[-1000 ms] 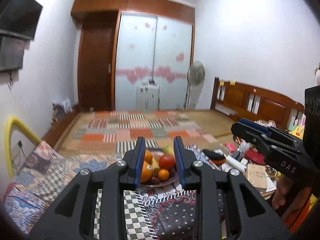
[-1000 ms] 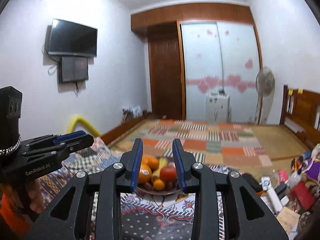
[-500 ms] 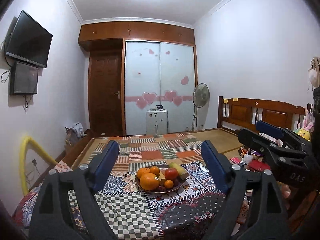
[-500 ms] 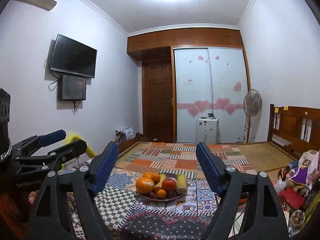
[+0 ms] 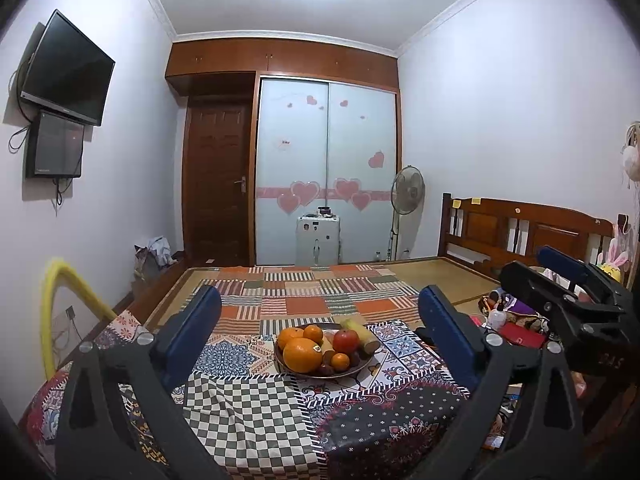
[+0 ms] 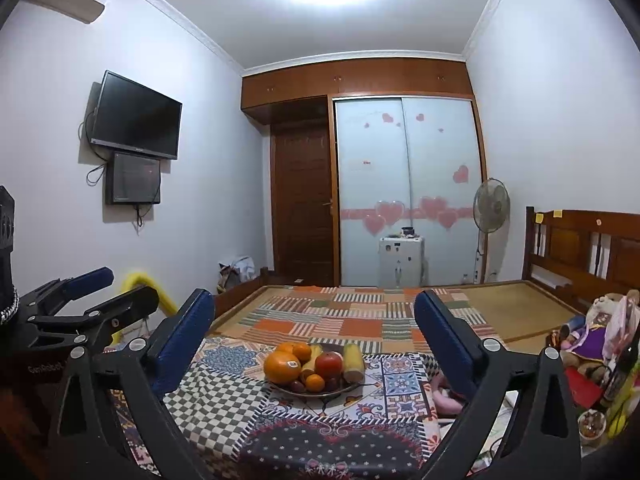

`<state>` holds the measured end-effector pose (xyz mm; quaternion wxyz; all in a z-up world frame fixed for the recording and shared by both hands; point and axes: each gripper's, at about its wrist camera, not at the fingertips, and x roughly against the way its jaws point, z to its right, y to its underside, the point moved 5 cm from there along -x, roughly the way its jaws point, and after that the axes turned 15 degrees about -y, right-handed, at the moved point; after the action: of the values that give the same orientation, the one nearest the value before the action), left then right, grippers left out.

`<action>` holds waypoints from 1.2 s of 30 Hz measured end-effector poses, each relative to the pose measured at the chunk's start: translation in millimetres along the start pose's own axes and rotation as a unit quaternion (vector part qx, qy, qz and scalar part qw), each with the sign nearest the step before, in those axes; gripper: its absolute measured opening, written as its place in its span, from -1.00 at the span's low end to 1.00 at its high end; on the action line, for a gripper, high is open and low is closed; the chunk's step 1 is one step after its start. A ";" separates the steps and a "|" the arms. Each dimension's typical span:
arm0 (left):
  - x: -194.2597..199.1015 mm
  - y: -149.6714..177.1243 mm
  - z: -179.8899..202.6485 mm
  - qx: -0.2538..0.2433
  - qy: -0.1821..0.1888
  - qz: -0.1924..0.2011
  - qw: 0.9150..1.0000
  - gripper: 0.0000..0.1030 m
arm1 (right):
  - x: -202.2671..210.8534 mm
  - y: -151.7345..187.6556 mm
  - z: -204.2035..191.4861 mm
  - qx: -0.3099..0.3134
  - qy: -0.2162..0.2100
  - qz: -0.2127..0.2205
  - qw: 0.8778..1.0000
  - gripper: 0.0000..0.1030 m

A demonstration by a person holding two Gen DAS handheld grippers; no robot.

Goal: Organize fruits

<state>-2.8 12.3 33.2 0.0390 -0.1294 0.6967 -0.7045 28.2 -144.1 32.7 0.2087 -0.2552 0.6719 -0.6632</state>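
Left wrist: gripper [image 5: 320, 320] wide (empty)

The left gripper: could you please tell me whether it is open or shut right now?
Open. In the left wrist view the left gripper has its blue fingers spread wide apart, empty, with the fruit plate visible between them.

Bare patchwork cloth on the desk [image 5: 248, 420] lies open before the shallow metal fruit bowl [image 5: 362, 366]. To the right, a cluttered heap of bottles and toys [image 6: 592, 364] crowds the edge.
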 end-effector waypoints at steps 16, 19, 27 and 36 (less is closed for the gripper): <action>-1.2 4.6 0.2 -0.001 0.000 -0.004 1.000 0.98 | 2.5 3.0 -1.1 -0.001 0.004 -0.004 1.000 0.99; -1.0 4.7 0.5 -0.001 0.000 -0.005 1.000 0.98 | 1.7 2.7 -1.7 0.000 0.004 -0.004 1.000 1.00; -0.4 4.3 1.3 0.002 0.003 -0.004 1.000 1.00 | 3.4 2.2 -1.1 -0.001 0.006 -0.002 1.000 1.00; -0.9 2.9 1.7 0.001 0.005 -0.005 1.000 1.00 | 5.3 0.4 1.4 -0.006 0.007 0.002 1.000 1.00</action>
<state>-1.9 10.7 30.2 0.0326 -0.1293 0.6954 -0.7061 24.9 -148.5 32.6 0.2033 -0.2504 0.6781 -0.6605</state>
